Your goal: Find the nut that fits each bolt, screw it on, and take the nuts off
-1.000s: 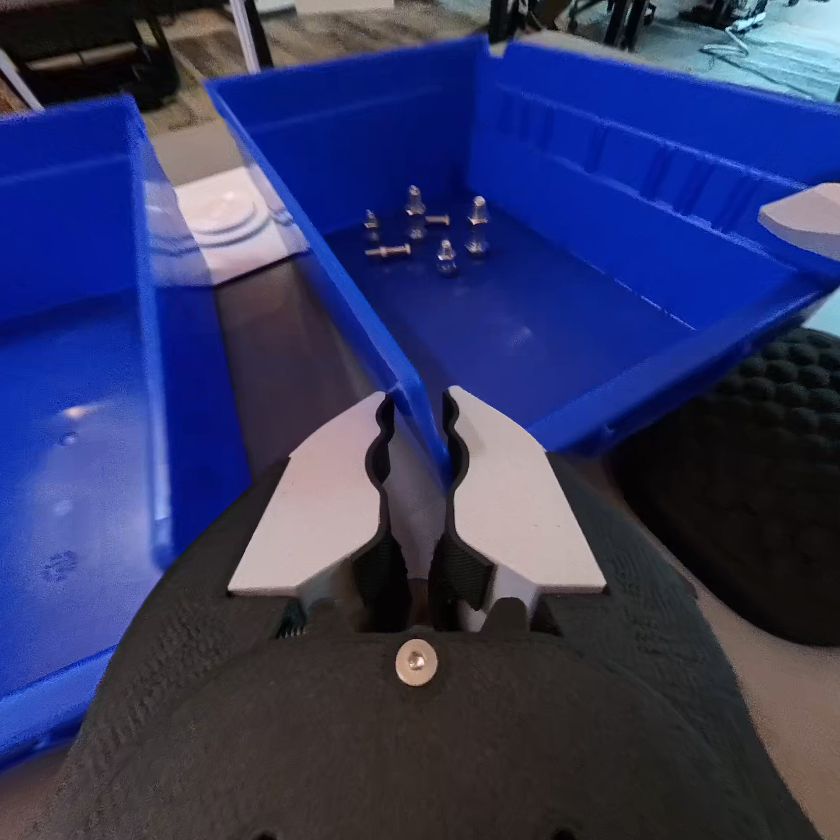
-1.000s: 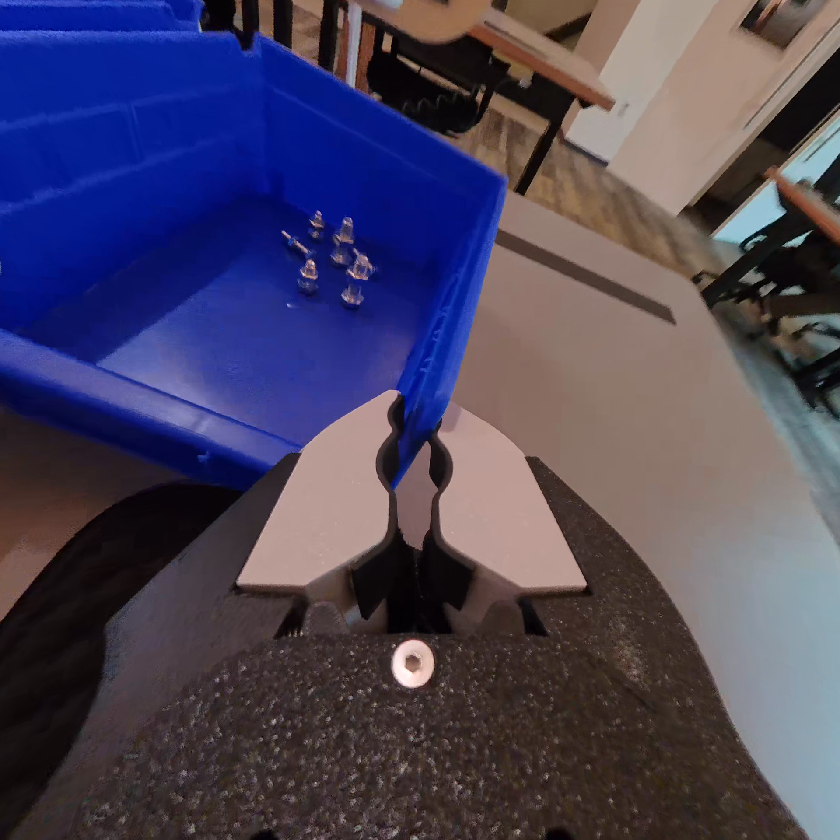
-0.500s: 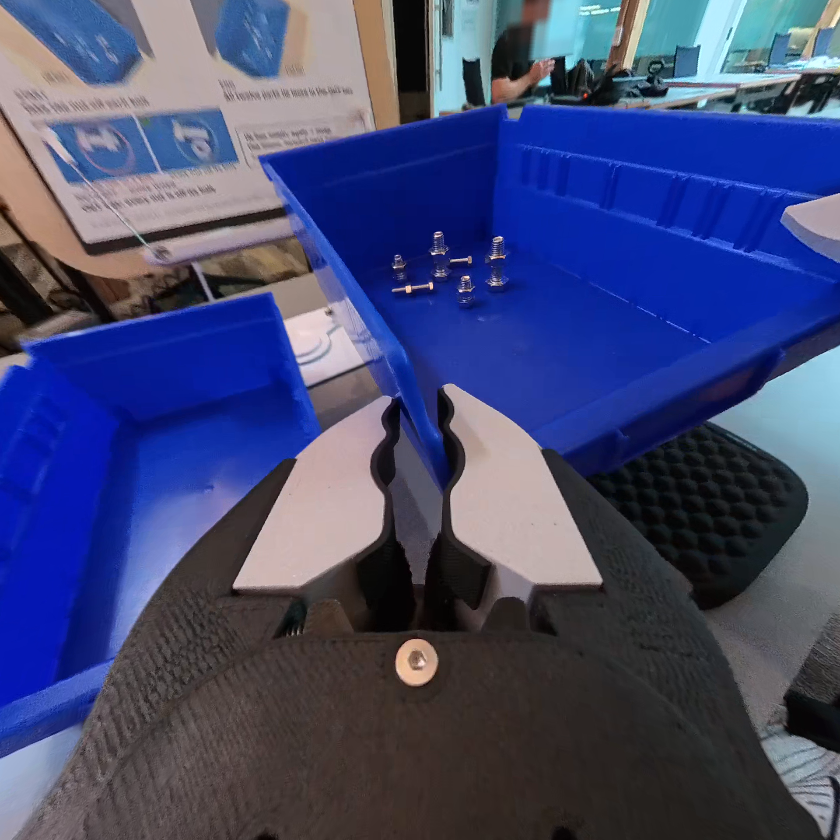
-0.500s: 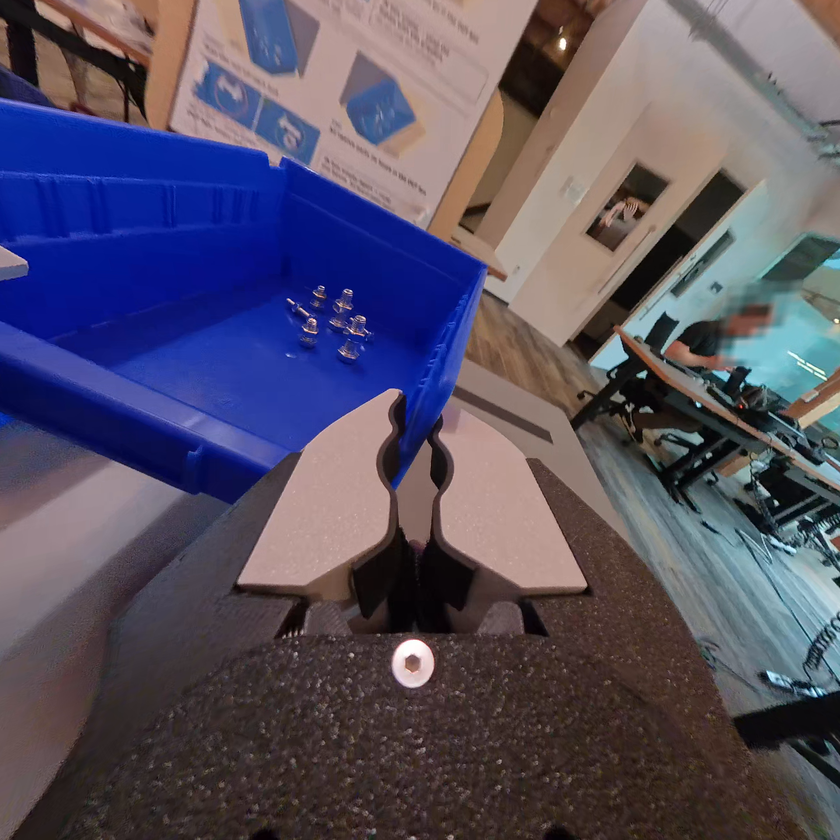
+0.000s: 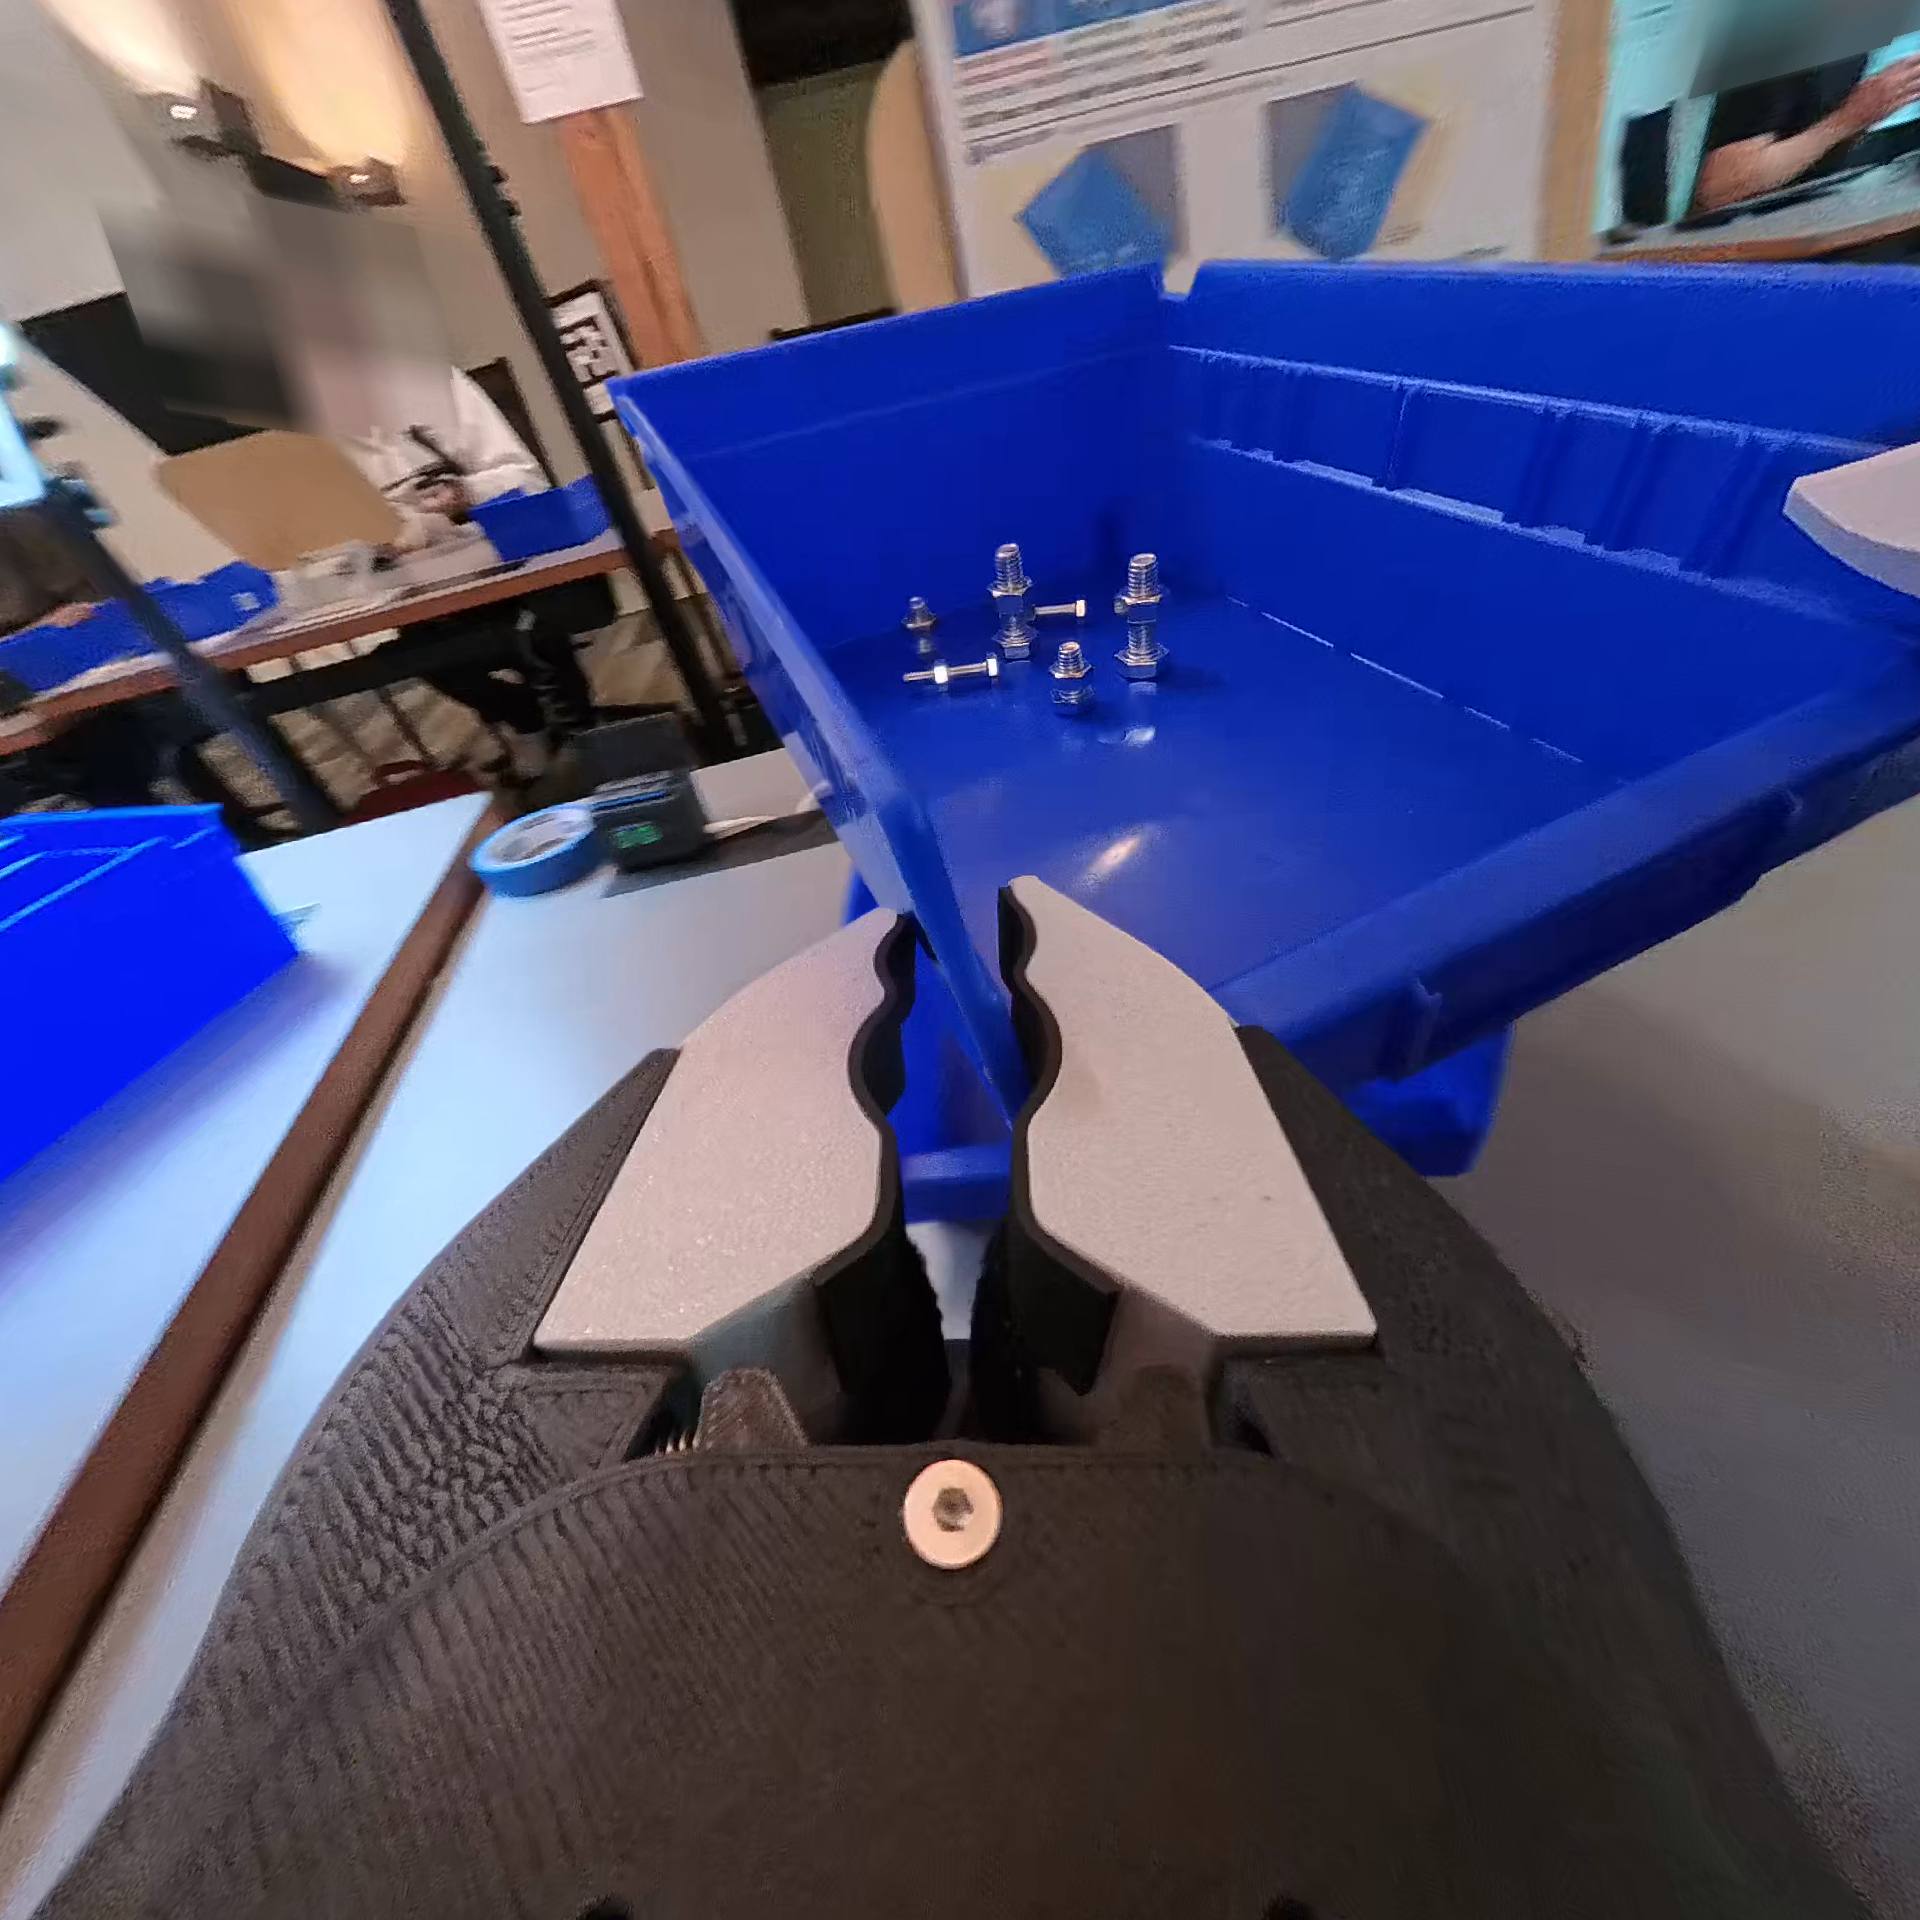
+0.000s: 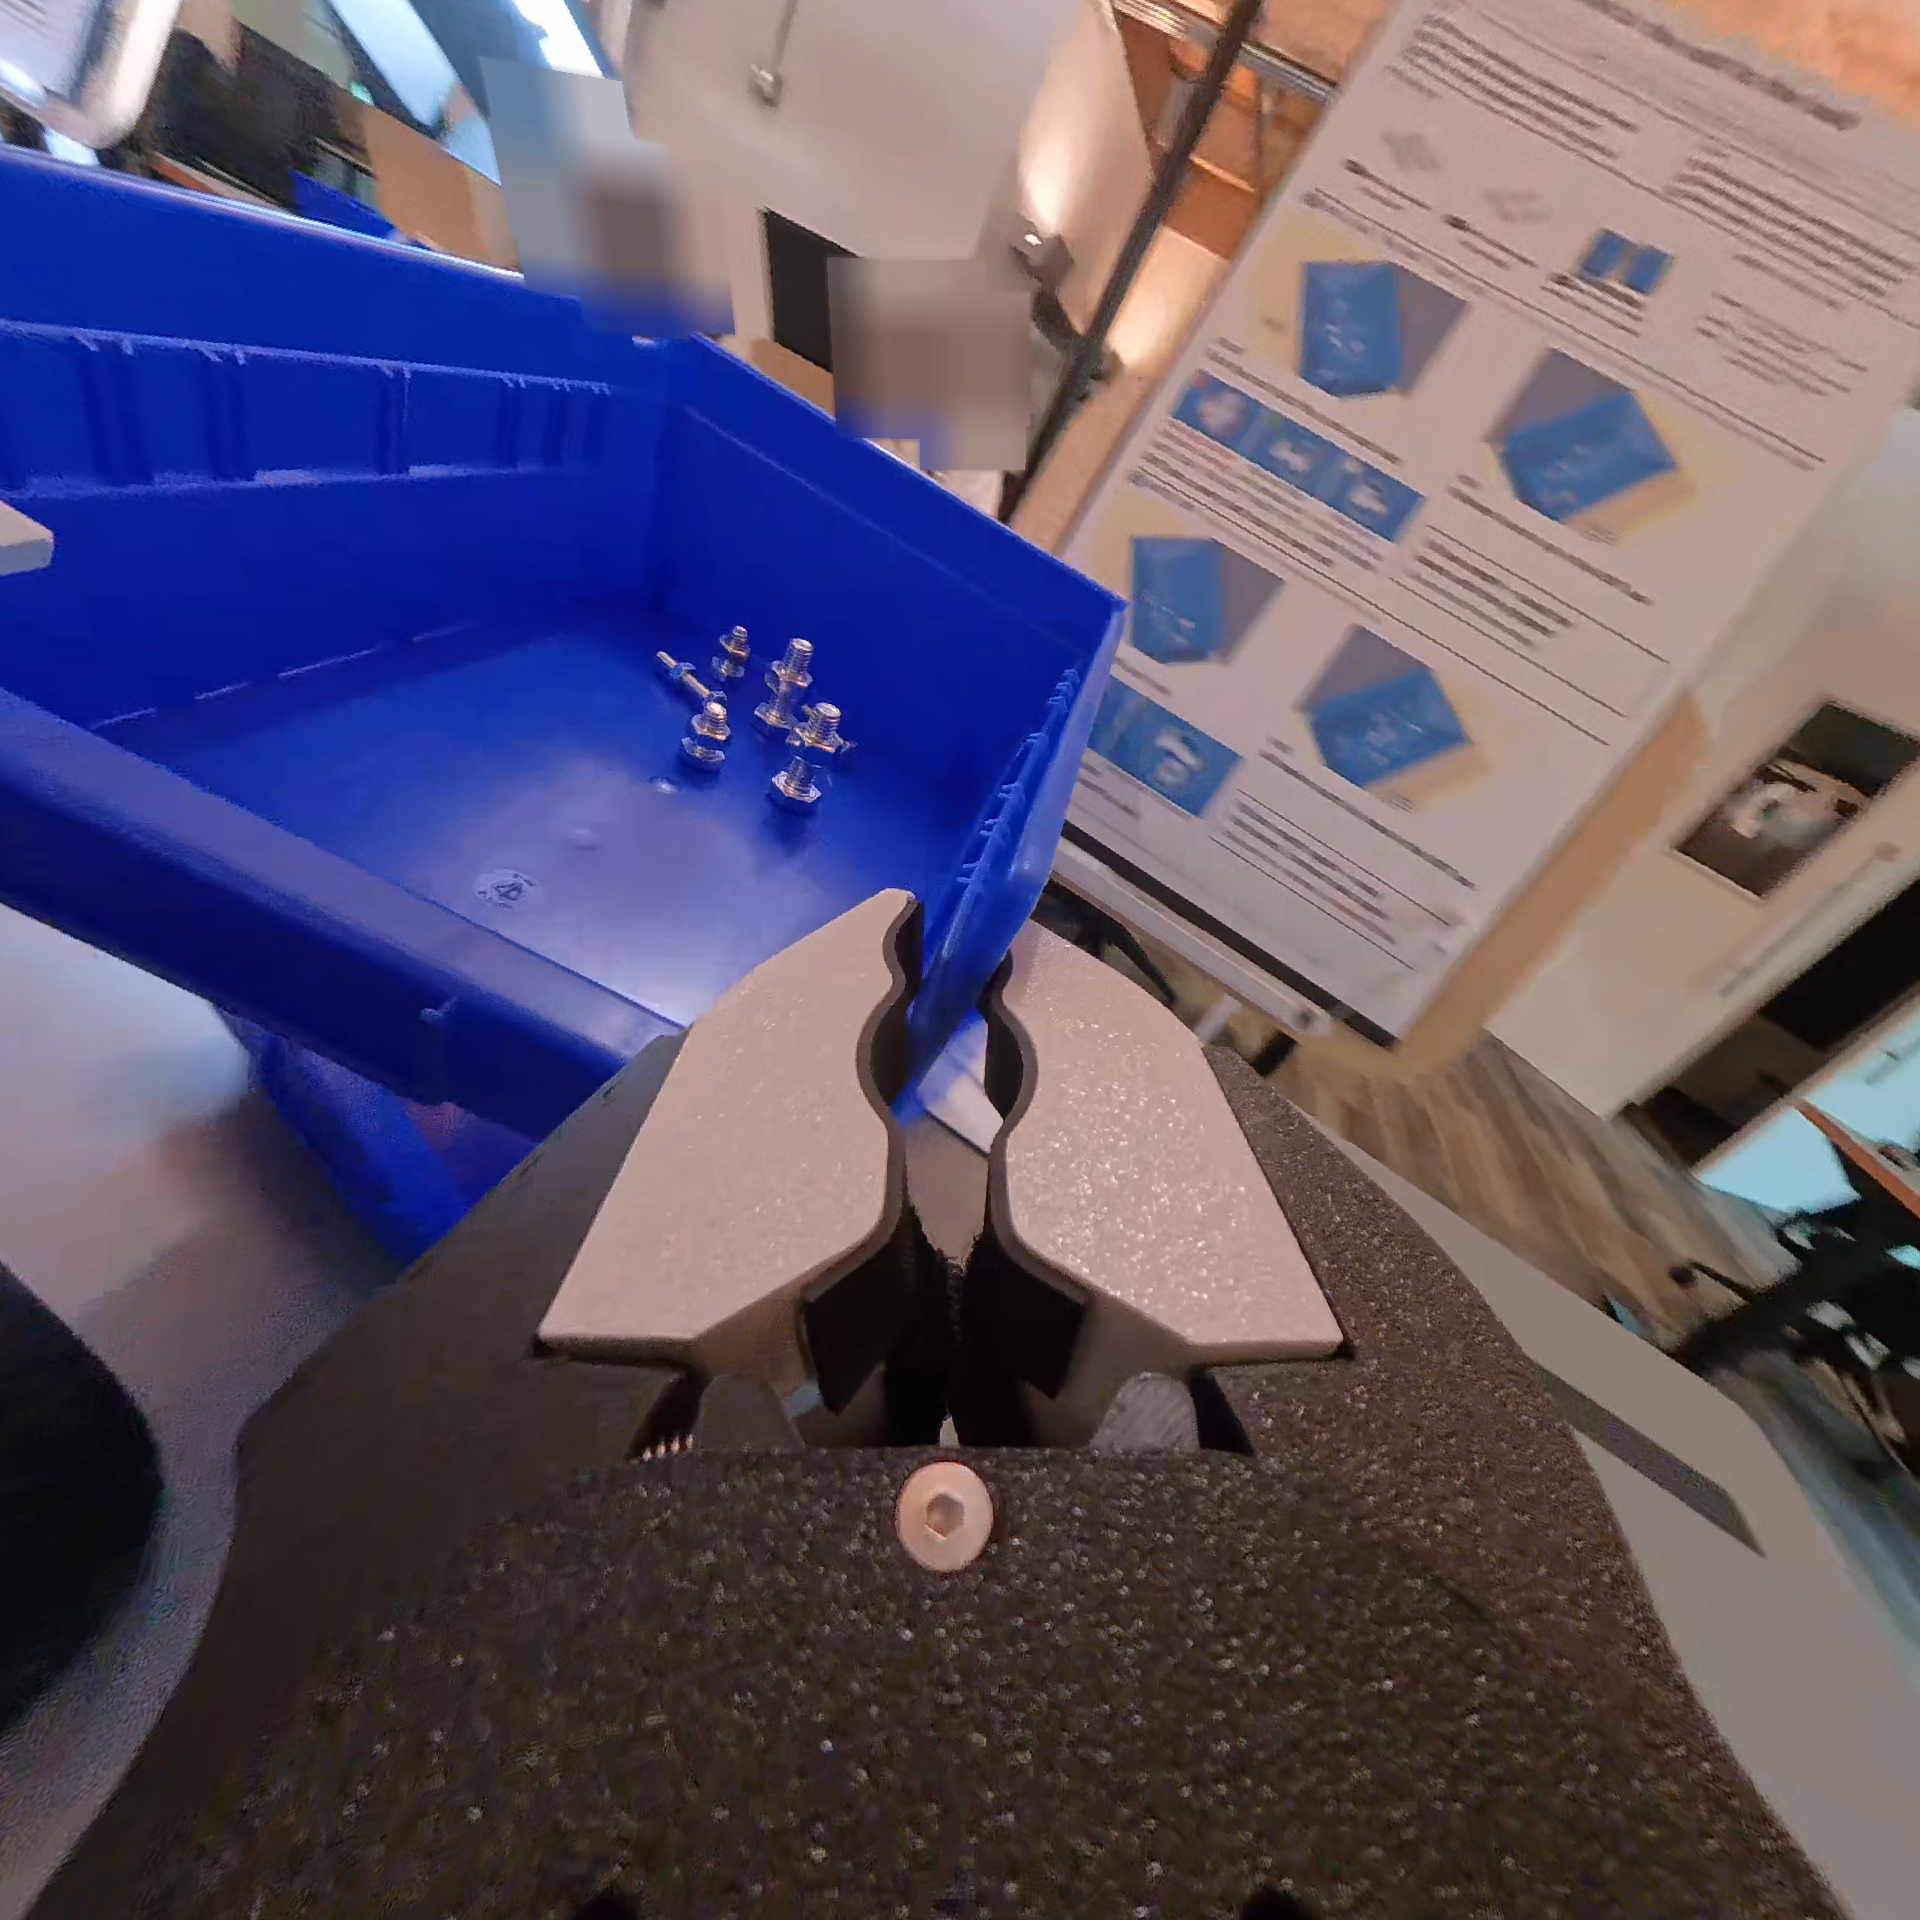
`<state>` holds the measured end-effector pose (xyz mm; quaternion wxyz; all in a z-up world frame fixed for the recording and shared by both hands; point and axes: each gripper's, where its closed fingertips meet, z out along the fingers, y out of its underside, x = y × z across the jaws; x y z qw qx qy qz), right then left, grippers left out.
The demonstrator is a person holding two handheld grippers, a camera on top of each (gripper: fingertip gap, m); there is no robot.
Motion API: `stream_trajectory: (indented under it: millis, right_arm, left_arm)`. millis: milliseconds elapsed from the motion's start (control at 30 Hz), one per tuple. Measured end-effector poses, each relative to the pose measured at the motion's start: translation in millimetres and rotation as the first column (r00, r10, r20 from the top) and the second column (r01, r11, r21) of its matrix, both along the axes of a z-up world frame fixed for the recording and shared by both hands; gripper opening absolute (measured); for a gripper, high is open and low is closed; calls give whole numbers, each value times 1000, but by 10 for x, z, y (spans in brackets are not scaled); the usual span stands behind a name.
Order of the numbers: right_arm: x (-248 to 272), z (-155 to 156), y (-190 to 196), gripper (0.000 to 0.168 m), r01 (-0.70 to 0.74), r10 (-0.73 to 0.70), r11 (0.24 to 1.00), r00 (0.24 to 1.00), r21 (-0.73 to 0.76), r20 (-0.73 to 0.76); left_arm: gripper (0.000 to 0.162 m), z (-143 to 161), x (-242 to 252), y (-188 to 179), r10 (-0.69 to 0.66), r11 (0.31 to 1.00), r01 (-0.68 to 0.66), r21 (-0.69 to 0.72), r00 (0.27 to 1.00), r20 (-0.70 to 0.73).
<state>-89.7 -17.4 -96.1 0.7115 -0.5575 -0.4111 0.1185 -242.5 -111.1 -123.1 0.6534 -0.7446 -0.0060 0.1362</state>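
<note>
Together we held the bin [image 5: 1351, 914] aloft by its side walls.
Left gripper [image 5: 956, 925] and right gripper [image 6: 951, 945] each had jaws clamped on a wall, so the bin stayed clear of the worktop [image 5: 1714, 1195]; the bolts [image 5: 1039, 634], most wearing nuts, sat near its back corner.

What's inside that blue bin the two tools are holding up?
On the floor of the blue bin, near its far corner, lies a small cluster of bolts with nuts, some upright, some on their sides. The rest is bare; nothing is visibly covered.
</note>
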Motion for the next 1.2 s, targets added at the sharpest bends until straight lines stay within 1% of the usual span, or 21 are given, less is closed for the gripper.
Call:
stream_trajectory:
  millis: [167,300,433,567,667,867,1200]
  right_arm:
    - [-820,-117,-290,10,-169,169,986,985,-11,-21]
    - [-1384,-233,-585,12,-266,267,964,964,-15,18]
    - [-1769,-376,-869,12,-333,334,943,942,-18,40]
    - [-1977,-645,-1083,14,-359,361,933,928,-31,96]
    - [-2042,-885,-1135,15,-353,356,934,920,-50,161]
    - [-2065,-1283,-1089,17,-329,336,942,903,-73,269]
    - [-2058,-1490,-976,19,-304,321,947,890,-102,325]
  left_arm:
    - [15,-20,-678,-499,152,988,-153,-18,987,-49]
    - [14,-34,-1119,-956,269,962,-273,-25,958,-94]
    - [14,-115,-1408,-1346,346,935,-352,-35,931,-115]
    - [13,-302,-1616,-1581,371,924,-379,-51,921,-122]
    - [12,-511,-1711,-1621,361,925,-371,-81,926,-113]
    - [12,-880,-1795,-1534,332,931,-342,-125,939,-93]
    - [12,-1219,-1884,-1345,301,945,-300,-129,953,-13]
